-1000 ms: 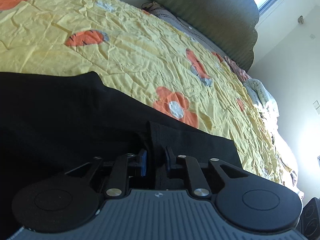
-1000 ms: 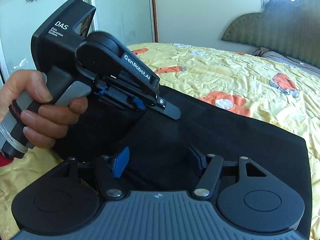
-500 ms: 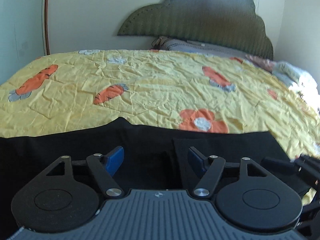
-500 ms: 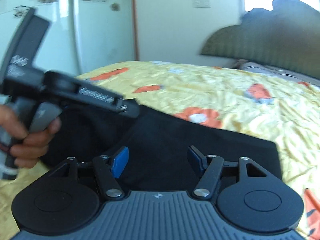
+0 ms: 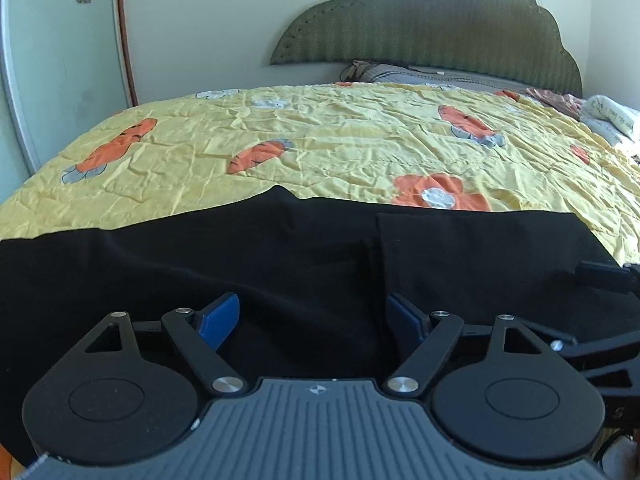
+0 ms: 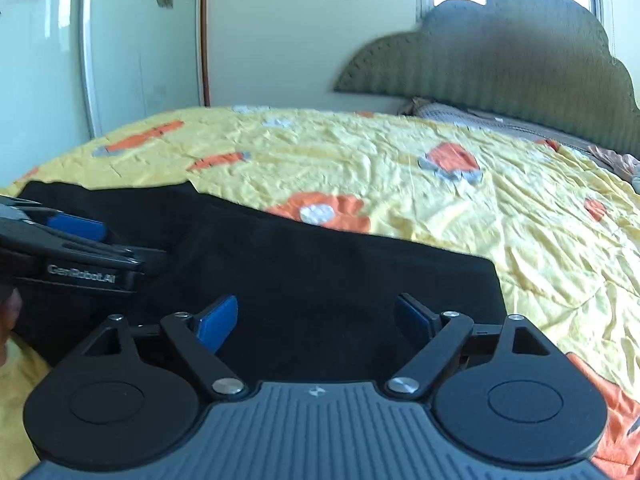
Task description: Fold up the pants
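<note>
Black pants (image 5: 280,264) lie flat across the near part of the yellow bed cover, with a folded layer on top at the right (image 5: 480,256). They also show in the right wrist view (image 6: 340,272). My left gripper (image 5: 312,316) is open and empty, just above the pants near the edge of the folded layer. My right gripper (image 6: 316,316) is open and empty over the right part of the pants. The left gripper shows at the left edge of the right wrist view (image 6: 80,240). Part of the right gripper shows at the right edge of the left wrist view (image 5: 600,276).
The yellow bed cover (image 5: 360,152) with orange carrot and flower prints stretches back to a green headboard (image 5: 432,28). Pillows and bunched bedding (image 5: 608,116) lie at the far right. A wardrobe door (image 6: 120,48) stands at the left.
My left gripper was shut on the pants fabric a second ago; it has opened, let go and swung level. My right gripper stayed open and shifted right.
</note>
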### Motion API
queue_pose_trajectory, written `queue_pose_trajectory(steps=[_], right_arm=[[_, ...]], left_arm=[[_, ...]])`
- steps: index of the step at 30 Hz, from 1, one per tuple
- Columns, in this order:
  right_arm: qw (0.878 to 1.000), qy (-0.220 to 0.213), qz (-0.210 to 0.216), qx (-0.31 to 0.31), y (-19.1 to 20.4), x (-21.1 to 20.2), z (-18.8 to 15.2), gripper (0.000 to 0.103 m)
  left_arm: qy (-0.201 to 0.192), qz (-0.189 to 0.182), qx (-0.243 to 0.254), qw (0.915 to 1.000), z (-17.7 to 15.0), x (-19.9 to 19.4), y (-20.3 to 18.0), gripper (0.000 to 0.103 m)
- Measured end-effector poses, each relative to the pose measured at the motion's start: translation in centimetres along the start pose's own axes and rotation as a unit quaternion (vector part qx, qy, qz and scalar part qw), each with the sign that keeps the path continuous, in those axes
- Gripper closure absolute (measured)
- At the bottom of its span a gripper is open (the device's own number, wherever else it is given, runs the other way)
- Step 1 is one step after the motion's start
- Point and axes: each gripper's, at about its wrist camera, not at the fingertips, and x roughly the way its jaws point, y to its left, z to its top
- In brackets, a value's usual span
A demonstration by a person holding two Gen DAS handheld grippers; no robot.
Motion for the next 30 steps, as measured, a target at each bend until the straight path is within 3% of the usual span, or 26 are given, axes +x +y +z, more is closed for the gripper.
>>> queue_pose_trajectory(steps=[1,10,30], right_arm=[[1.000,0.014,-0.009,-0.005,0.2,0.5,-0.3,0.000],[1.000,0.019,-0.006,0.023,-0.4,0.6,-0.8,0.000],[0.999,0.022,-0.005,0.029,-0.4,0.8,-0.7,0.000]], left_arm=[[-0.005,0.006,-0.008,0.9999,-0.3,-0.1,0.1,0.012],[-0.022,0.029,-0.024,0.9991,-1.2,0.2,0.2,0.001],[-0.016,0.033,-0.045,0.9983,-1.5,0.2,0.7,0.000]])
